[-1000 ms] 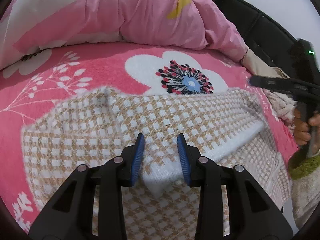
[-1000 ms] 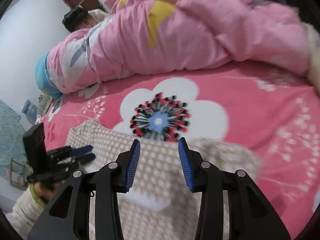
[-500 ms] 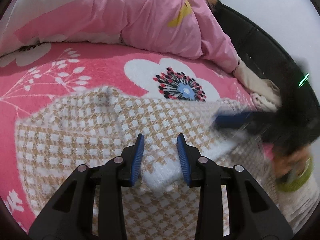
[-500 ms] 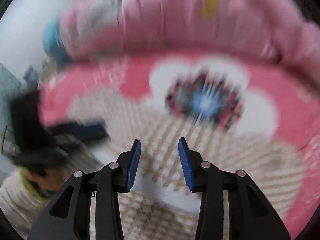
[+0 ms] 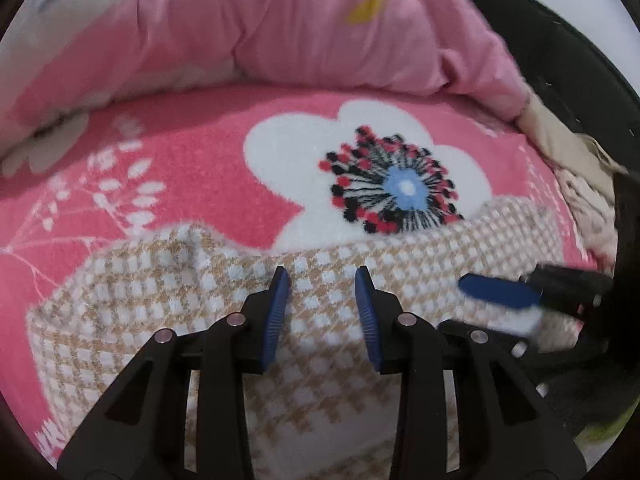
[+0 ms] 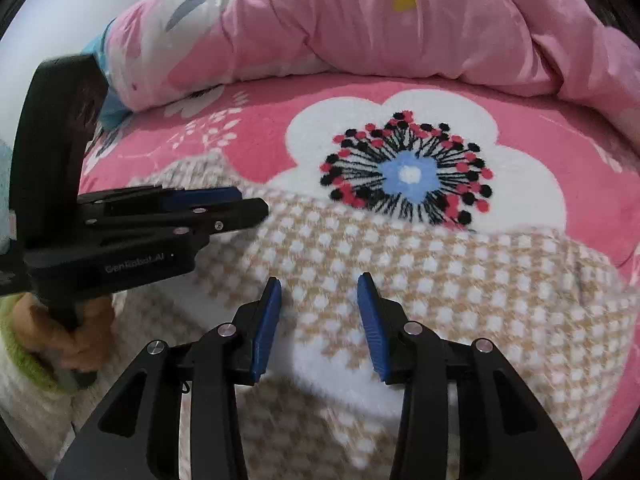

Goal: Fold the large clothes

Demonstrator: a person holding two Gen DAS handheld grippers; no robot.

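From the left wrist, the left tool (image 5: 320, 312) hangs over a tan-and-white checked garment (image 5: 152, 304) spread on a pink floral bed cover (image 5: 208, 168). A white band of the garment runs up between the blue pads; whether they pinch it or only straddle it I cannot tell, since the cloth there is blurred. The right tool (image 5: 500, 292) shows at the right edge, low over the same garment. The garment's long axis runs left to right across this view, its far edge facing the pink duvet (image 5: 280, 24).

From the right wrist, the right tool (image 6: 318, 316) stands likewise with a white fold between its pads, grip uncertain. The left tool (image 6: 224, 200) reaches in from the left.

This looks like mid-fold, with both tools at the near edge. The next move probably calls for carrying that edge evenly toward the far one.
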